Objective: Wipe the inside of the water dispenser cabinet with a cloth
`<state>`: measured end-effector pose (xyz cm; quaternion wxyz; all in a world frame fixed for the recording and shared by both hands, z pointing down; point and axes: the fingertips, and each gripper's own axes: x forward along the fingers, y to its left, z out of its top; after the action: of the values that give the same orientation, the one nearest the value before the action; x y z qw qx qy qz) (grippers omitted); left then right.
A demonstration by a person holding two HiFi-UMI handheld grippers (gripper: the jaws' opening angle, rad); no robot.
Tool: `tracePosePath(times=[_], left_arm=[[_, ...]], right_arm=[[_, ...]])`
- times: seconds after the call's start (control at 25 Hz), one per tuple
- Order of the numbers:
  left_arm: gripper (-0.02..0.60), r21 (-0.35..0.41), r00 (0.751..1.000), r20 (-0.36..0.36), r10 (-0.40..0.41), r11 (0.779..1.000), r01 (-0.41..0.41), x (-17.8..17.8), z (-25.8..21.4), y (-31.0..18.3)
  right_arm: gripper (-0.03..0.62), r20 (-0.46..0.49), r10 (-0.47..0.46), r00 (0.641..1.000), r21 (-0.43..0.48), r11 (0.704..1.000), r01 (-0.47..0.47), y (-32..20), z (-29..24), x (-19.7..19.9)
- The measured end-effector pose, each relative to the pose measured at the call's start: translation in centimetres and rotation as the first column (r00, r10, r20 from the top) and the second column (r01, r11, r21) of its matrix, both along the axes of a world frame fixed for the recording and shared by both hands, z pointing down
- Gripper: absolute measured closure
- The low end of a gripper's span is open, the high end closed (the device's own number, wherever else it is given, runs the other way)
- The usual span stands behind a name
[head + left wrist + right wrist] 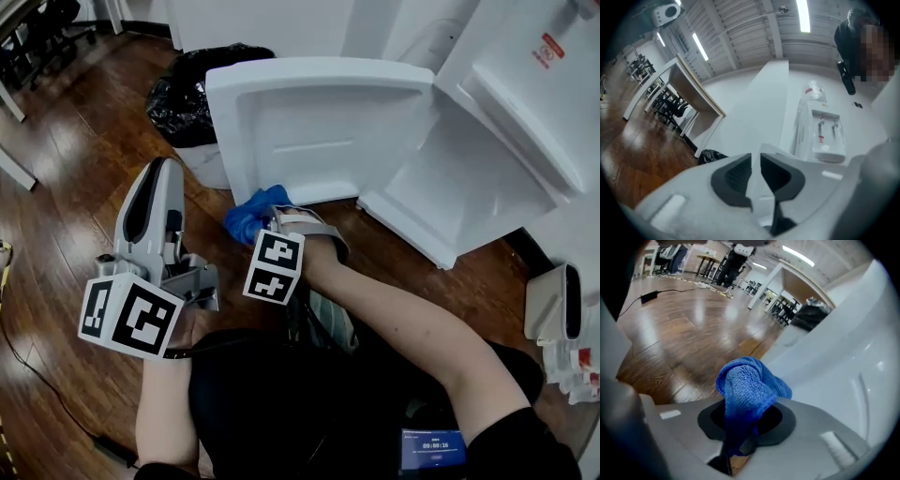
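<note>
The white water dispenser's cabinet [469, 183] stands open in the head view, its door [319, 122] swung out to the left. My right gripper [274, 221] is low in front of the door's bottom edge, shut on a bunched blue cloth [249, 214]. In the right gripper view the cloth [750, 385] bulges out from between the jaws of that gripper [745, 420], with the white door panel close on the right. My left gripper [157, 173] is held off to the left above the floor, tilted upward; its pads [736, 176] stand almost together with nothing between them. It faces the dispenser's taps [820, 133].
A black plastic bag [192, 89] lies on the wooden floor [66, 178] behind the door. A white device [555, 302] sits at the far right beside some packets. A desk with chairs [670, 96] stands off to the left. A person [853, 47] stands behind the dispenser.
</note>
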<state>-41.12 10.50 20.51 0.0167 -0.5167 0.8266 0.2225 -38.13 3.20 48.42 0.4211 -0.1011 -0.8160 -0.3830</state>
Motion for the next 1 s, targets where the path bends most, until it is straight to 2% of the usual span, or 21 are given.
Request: tracePosePath(times=[0.12,0.36,0.52,0.68,0.88,1.0], left_arm=[[0.523,0.003,1.0,-0.01,0.01,1.0,-0.01,0.0,0.2,0.0],[0.526,-0.016,1.0,-0.009,0.015,1.0,-0.015,0.0,0.5,-0.3],[0.528,-0.039,1.0,-0.015,0.012,0.999,-0.012,-0.2,1.1,-0.4],[0.528,-0.084,1.0,-0.007,0.022,0.996,-0.022,0.0,1.7,-0.8],[0.531,-0.117,1.0,0.027,0.014,0.993,-0.011,-0.3,2.4,-1.0],[0.549,-0.139,0.999,0.037,0.007,0.99,-0.002,-0.1,3.0,-0.6]], right_arm=[[0.505,-0.076,0.084,0.994,-0.022,0.996,-0.086,-2.0,1.4,0.0],[0.505,-0.107,0.21,0.972,0.065,0.977,-0.204,-8.8,2.1,1.8],[0.505,-0.102,0.267,0.958,0.112,0.96,-0.256,-12.6,1.8,4.7],[0.506,-0.04,0.336,0.941,0.148,0.933,-0.327,-16.4,0.1,7.8],[0.51,0.004,0.404,0.915,0.114,0.909,-0.402,-19.4,-2.6,11.7],[0.511,0.039,0.449,0.893,0.023,0.893,-0.45,-19.4,-4.1,13.4]])
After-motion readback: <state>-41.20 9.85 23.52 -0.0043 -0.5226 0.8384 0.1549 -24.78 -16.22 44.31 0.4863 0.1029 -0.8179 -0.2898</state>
